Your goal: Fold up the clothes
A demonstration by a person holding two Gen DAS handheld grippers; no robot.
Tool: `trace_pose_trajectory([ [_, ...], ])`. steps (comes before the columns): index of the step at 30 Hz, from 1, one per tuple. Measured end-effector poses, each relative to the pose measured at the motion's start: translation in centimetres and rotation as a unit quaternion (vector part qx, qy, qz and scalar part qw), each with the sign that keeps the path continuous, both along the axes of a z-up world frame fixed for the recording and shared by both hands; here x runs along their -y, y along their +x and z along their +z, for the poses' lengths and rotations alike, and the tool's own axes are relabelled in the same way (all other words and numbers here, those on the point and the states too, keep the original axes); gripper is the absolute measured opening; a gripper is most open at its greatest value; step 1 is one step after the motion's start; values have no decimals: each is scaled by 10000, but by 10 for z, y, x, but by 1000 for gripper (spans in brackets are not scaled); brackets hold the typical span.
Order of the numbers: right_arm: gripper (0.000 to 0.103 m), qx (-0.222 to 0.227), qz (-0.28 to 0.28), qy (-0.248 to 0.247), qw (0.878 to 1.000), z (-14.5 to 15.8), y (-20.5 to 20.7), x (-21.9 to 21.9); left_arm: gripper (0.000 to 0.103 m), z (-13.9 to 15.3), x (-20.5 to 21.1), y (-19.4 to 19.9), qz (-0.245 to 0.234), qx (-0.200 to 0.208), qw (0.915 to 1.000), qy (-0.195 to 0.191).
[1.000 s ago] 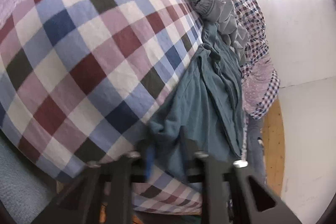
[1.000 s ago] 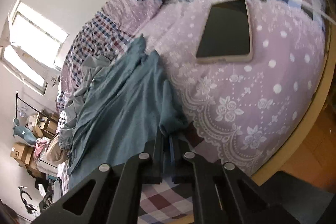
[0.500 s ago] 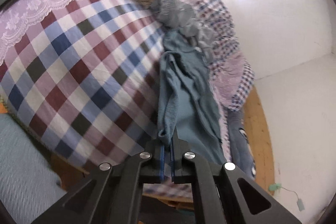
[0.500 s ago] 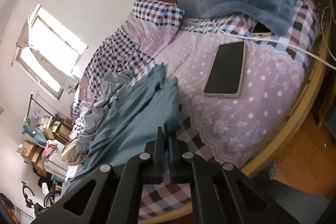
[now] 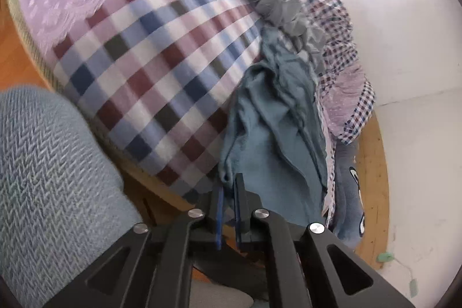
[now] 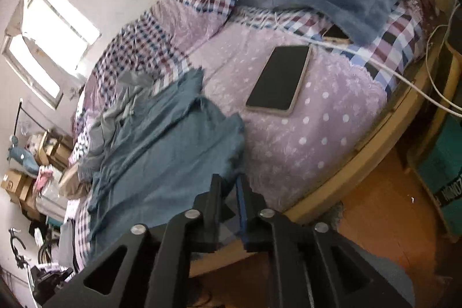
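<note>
The crumpled teal cotton garment (image 5: 277,132) lies stretched along the bed (image 6: 317,134), soft and creased, running toward twelve o'clock from both tongs. The left tongs (image 5: 228,186) are opening, a hem corner between the slightly parted jaws. The right tongs (image 6: 229,186) are opening too, the garment's edge at their gap. At two o'clock, a flat dark rectangular tablet (image 6: 278,80) rests on lilac dotted lace.
</note>
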State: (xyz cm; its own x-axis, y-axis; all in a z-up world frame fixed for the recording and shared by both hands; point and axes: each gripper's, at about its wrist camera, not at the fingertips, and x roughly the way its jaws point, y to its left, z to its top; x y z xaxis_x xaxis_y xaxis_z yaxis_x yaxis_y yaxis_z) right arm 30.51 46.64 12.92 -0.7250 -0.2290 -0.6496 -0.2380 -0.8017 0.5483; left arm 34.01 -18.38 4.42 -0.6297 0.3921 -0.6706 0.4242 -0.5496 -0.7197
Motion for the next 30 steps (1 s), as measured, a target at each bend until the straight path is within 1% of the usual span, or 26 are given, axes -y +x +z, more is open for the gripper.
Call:
trace_pose_trajectory([
  [1, 28, -53, -48, -16, 10000, 0, 0, -2, 22, 3, 3, 0, 55, -30, 10000, -50],
  [2, 33, -91, -71, -64, 9999, 0, 0, -3, 35, 5, 7, 1, 108, -115, 9999, -24],
  [3, 35, -129, -94, -112, 9998, 0, -1, -5, 38, 7, 11, 1, 160, -200, 9997, 3],
  [5, 38, -159, -82, -208, 9996, -2, -5, -5, 56, 11, 17, -1, 159, -357, 9991, 142],
  [7, 39, -176, -34, -303, 9994, -3, -11, -4, 61, 15, 17, -8, 73, -458, 9985, 278],
  [9, 40, -231, 50, -394, 9989, -4, -18, -2, 63, 12, 13, -19, -92, -456, 9979, 456],
  [10, 41, -255, 69, -420, 9988, -5, -21, -1, 66, 10, 11, -25, -187, -442, 9973, 553],
  [12, 42, -287, 112, -524, 9981, -9, -28, 1, 67, 5, 7, -37, -375, -413, 9956, 748],
  [13, 42, -299, 135, -589, 9977, -11, -32, 2, 67, 3, 6, -45, -443, -375, 9952, 784],
  [17, 42, -268, 152, -801, 9963, -21, -44, 2, 67, -9, 4, -76, -392, -271, 9968, 642],
  [19, 42, -244, 132, -900, 9956, -25, -49, 1, 67, -13, 6, -86, -336, -269, 9977, 532],
  [23, 42, -241, 56, -1140, 9932, -32, -61, -2, 66, -25, 11, -105, -262, -95, 9987, 419],
  [27, 42, -243, 62, -1102, 9936, -32, -74, 2, 66, -33, 14, -120, -290, -59, 9987, 417],
  [30, 42, -217, 49, -1085, 9938, -34, -84, 4, 56, -38, 14, -128, -389, -71, 9982, 448],
])
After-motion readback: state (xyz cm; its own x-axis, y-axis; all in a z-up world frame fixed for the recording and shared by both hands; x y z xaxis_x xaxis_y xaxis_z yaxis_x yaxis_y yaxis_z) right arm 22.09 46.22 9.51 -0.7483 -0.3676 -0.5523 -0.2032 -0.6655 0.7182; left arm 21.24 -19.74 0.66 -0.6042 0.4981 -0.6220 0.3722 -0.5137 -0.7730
